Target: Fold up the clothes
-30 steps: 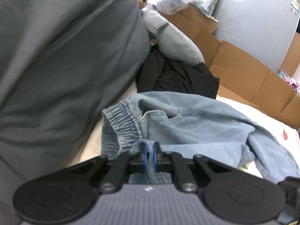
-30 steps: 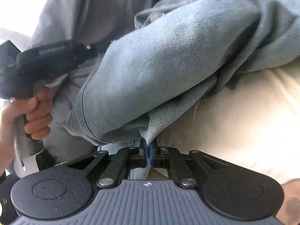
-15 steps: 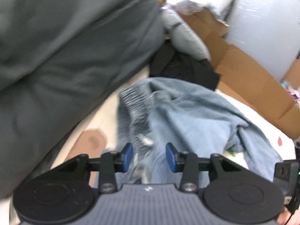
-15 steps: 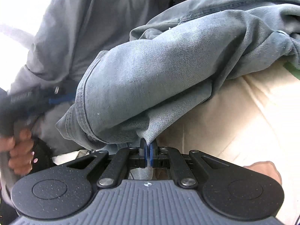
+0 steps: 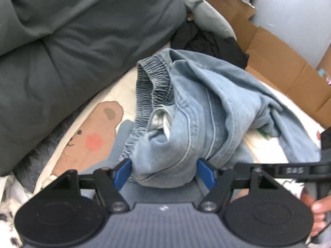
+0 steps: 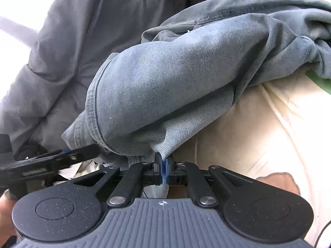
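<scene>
Left gripper (image 5: 164, 172), lower centre of the left wrist view, has its blue pads spread apart with a bunched fold of the light-blue jeans (image 5: 196, 111) filling the gap; contact with the pads is hard to confirm. At lower right, the other tool is cut off; its label is blurred and unreadable. In the right wrist view, the right gripper (image 6: 164, 170) is clamped on a jeans edge at centre, above the cream blanket (image 6: 269, 136).

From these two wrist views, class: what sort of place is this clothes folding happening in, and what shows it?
Probably a bedroom, on a bed: a cream bear-print sheet, a bulky grey duvet, and flattened cardboard boxes against the wall. Denim trousers lie on the sheet.
</scene>
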